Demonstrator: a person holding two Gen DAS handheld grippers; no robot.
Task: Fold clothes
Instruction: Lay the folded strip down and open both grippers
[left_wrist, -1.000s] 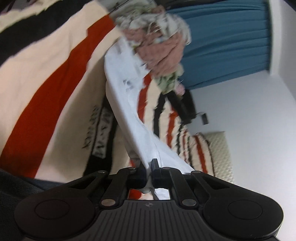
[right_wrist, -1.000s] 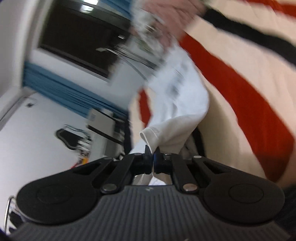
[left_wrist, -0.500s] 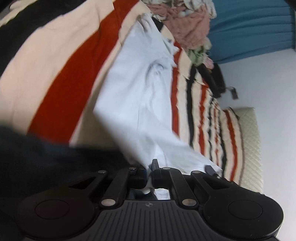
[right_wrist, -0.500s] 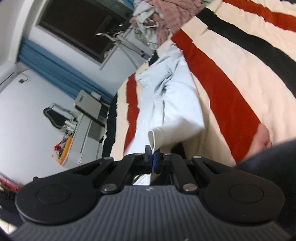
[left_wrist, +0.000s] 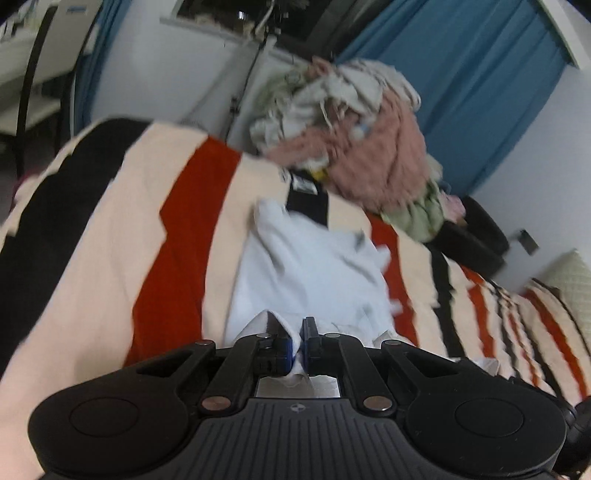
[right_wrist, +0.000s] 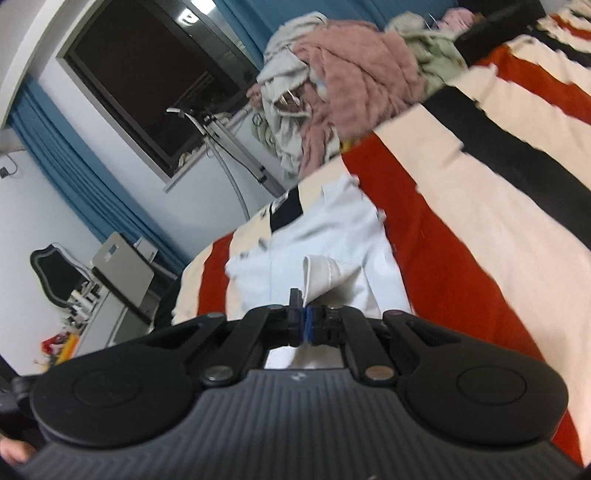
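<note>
Left wrist view: left gripper (left_wrist: 300, 341) and right gripper (right_wrist: 303, 320), jaws clenched on near edge of white garment (left_wrist: 310, 269) lying on striped bed (left_wrist: 177, 229); keep hem taut, level.

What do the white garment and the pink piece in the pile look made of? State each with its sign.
White garment: thin woven cloth, probably cotton, matte; sharp creases, stitched hem at the right tongs.
Pink piece: fluffy fleece or plush, seemingly; fuzzy nap, soft folds.

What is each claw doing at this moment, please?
Left claw: closed on the near edge of the white garment.
Right claw: closed on a hemmed edge of the same garment.
</note>
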